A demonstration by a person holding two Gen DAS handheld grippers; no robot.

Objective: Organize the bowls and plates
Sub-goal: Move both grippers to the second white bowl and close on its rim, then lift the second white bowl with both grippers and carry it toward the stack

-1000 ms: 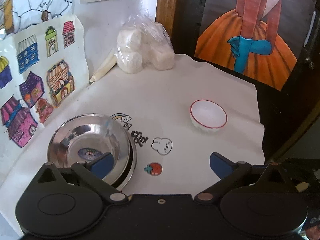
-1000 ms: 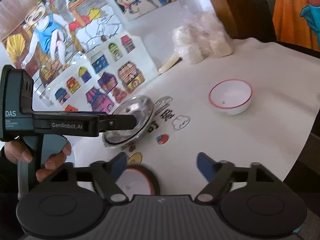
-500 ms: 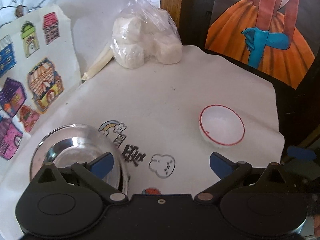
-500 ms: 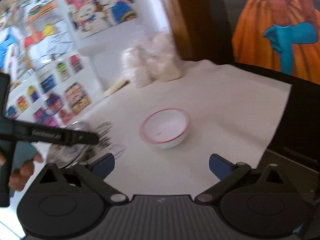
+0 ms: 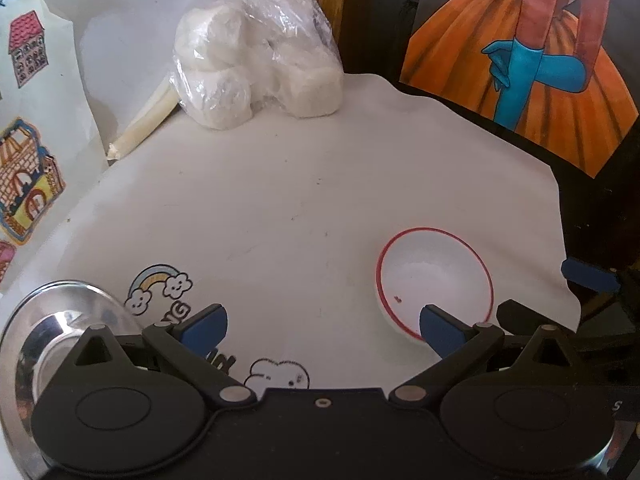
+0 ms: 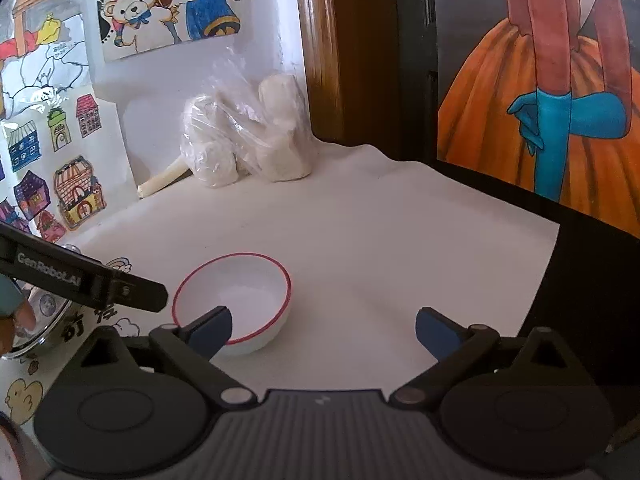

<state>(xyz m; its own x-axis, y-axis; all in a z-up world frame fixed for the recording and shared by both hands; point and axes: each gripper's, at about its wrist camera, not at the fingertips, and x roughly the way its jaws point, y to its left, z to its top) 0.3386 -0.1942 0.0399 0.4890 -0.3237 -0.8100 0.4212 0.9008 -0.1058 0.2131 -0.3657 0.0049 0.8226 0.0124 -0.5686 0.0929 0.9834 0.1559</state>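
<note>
A white bowl with a red rim (image 5: pixel 434 280) sits upright on the white cloth. My left gripper (image 5: pixel 322 328) is open and empty; its right fingertip overlaps the bowl's near rim in the picture. Stacked steel plates (image 5: pixel 60 320) lie at the lower left, partly hidden by the gripper body. In the right wrist view the bowl (image 6: pixel 236 292) is just ahead and to the left. My right gripper (image 6: pixel 323 330) stands wide with its jaws closing slightly and nothing pressed between them. Its left fingertip hangs over the bowl's near rim. The steel plates (image 6: pixel 44 312) show at the left edge.
A plastic bag of white lumps (image 5: pixel 256 68) and a rolled paper (image 5: pixel 140 124) lie against the back wall. Drawings of houses (image 6: pixel 76 192) cover the left wall. The cloth ends at a dark edge (image 6: pixel 560 280) on the right, under a painting (image 6: pixel 552 120).
Both grippers have moved down and toward the bowl, which now looks larger and closer. The right view swung away from the steel plates, and its jaws spread wider.
</note>
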